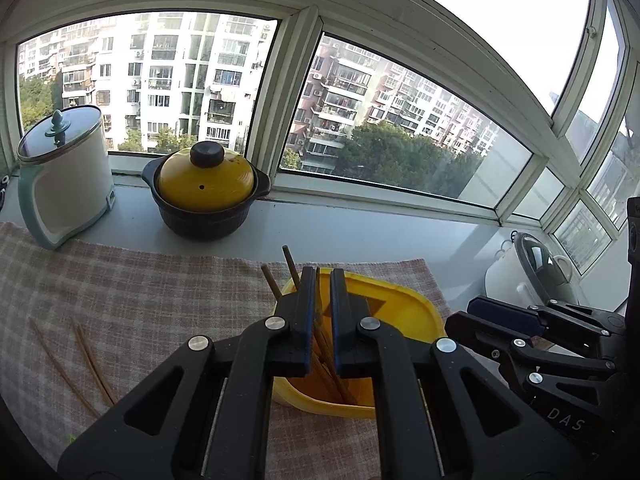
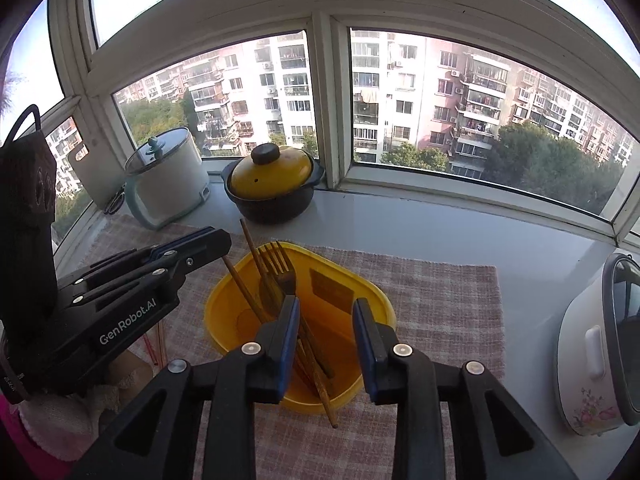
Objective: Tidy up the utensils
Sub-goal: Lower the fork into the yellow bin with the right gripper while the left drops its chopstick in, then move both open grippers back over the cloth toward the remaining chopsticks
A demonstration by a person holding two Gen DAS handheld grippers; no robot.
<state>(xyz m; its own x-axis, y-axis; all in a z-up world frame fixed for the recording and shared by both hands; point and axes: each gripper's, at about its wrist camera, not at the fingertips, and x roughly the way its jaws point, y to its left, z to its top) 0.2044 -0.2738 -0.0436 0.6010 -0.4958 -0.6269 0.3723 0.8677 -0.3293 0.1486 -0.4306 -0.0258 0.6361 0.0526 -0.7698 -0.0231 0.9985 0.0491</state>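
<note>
A yellow plastic tub (image 2: 372, 300) sits on the checked cloth and holds brown chopsticks (image 2: 248, 252) and a wooden fork (image 2: 280, 266). It also shows in the left wrist view (image 1: 400, 312). My left gripper (image 1: 322, 280) hovers over the tub, its jaws nearly closed with a narrow gap; a chopstick (image 1: 320, 336) shows in the gap, contact unclear. It appears at the left of the right wrist view (image 2: 212, 238). My right gripper (image 2: 326, 308) is open and empty above the tub's near rim. Two loose chopsticks (image 1: 86, 360) lie on the cloth at left.
A black casserole with a yellow lid (image 1: 206, 192) and a white electric pot with a glass lid (image 1: 64, 176) stand on the sill by the window. A white flowered cooker (image 2: 596, 356) stands at the right. The checked cloth (image 1: 140, 288) covers the counter.
</note>
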